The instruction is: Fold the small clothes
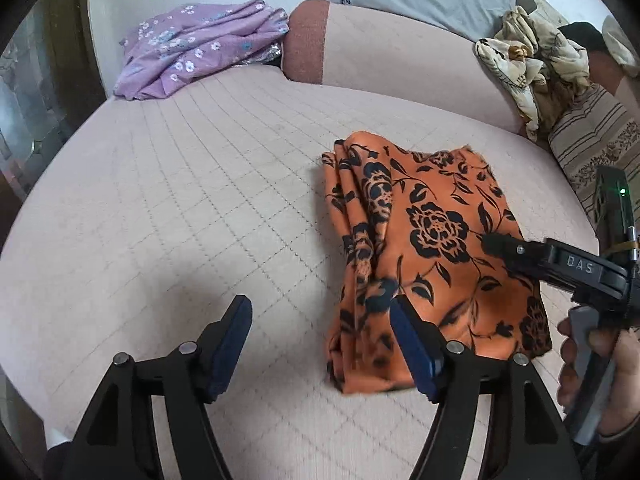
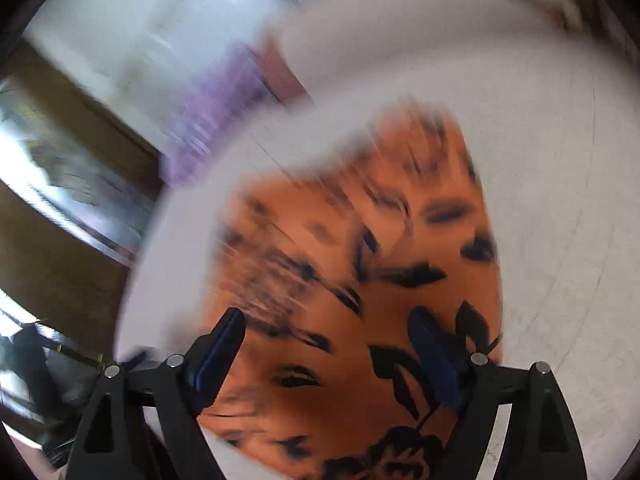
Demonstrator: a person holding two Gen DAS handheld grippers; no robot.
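An orange cloth with a black flower print lies folded on the pink quilted bed, right of centre. My left gripper is open and empty, low over the bed, its right finger at the cloth's near left edge. My right gripper is open directly over the same cloth, holding nothing; that view is motion-blurred. In the left wrist view the right gripper's finger reaches over the cloth from the right.
A purple flowered garment lies crumpled at the far left of the bed. A cream printed cloth is heaped at the far right by a striped cushion. A pink bolster runs along the back.
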